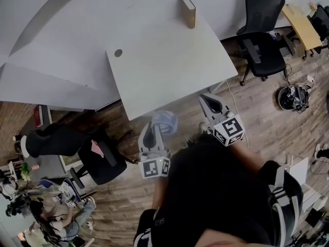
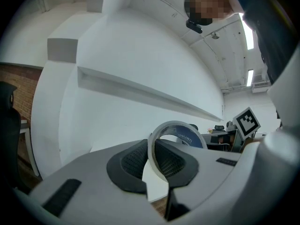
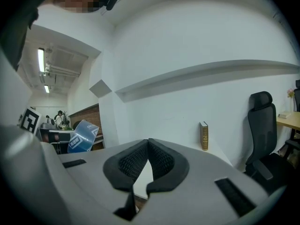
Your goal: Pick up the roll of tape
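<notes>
Raised in the left claw (image 1: pixel 150 131) (image 2: pixel 154 159), the translucent, blue-printed roll of tape (image 1: pixel 165 121) (image 2: pixel 187 136) hangs clear of the white rectangular counter (image 1: pixel 169 66), just off its near edge and over the wood-plank floor (image 1: pixel 267 117). The claw's pads stand a narrow way apart and pinch the roll's band between them, so the hoop stands on edge and juts ahead of the fingertips, with its open face turned right.

The right claw (image 1: pixel 208 99) (image 3: pixel 148 161) hovers near on the right, its pads pressed together on nothing; from its side the roll (image 3: pixel 83 136) shows off to the left. A brown hardback book (image 1: pixel 188 12) (image 3: pixel 204 136) stands upright at the counter's far edge, well apart from both.

The pick-up looks done. Any next move depends on the left claw alone, since the roll sits in its grip rather than out ahead of it.
</notes>
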